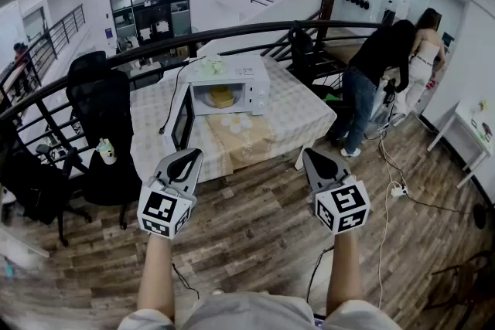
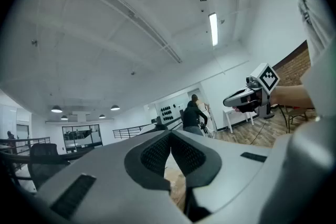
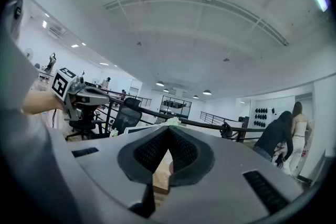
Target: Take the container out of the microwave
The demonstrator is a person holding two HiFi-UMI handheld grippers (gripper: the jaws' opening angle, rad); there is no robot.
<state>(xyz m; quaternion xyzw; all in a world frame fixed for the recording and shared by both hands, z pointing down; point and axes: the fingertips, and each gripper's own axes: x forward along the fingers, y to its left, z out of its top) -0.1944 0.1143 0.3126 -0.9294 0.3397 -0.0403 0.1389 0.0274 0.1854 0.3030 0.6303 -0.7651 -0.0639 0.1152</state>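
Across the wood floor, on a worktop [image 1: 298,116] draped in pale checked cloth: white box-shaped microwave oven [image 1: 251,85], with dark-windowed door [image 1: 182,120] hanging open to the left. Inside the lit cavity, resting on its floor: round, squat, yellowish container [image 1: 221,96]. Material and lid too small to confirm. Untouched, well apart from both grippers.

Grey left gripper [image 1: 189,157] and grey right gripper [image 1: 312,156] low in the head view, side by side, pointing toward the worktop. Left fingers [image 2: 156,153] pressed together tip to tip, nothing between. Right fingers [image 3: 152,150] likewise, empty. Need spreading before any grasp.

Handling, by judgement only:
- Probably light and stiff-walled, likely plastic. Smooth sides, so somewhat slippery under the fingers.
- Possibly warm, possibly filled. Best kept level on the way out.
- Likely too wide to span across the whole body with one gripper.

Where to take hold:
- Near rim or upper side wall, one finger inside and one outside if open-topped.
- Otherwise opposite sides, one gripper each.
- Firm but not crushing.

Approach notes: open door crowding the left side, so cleaner entry from the right. Low cavity roof, so straight pull outward before any lift.
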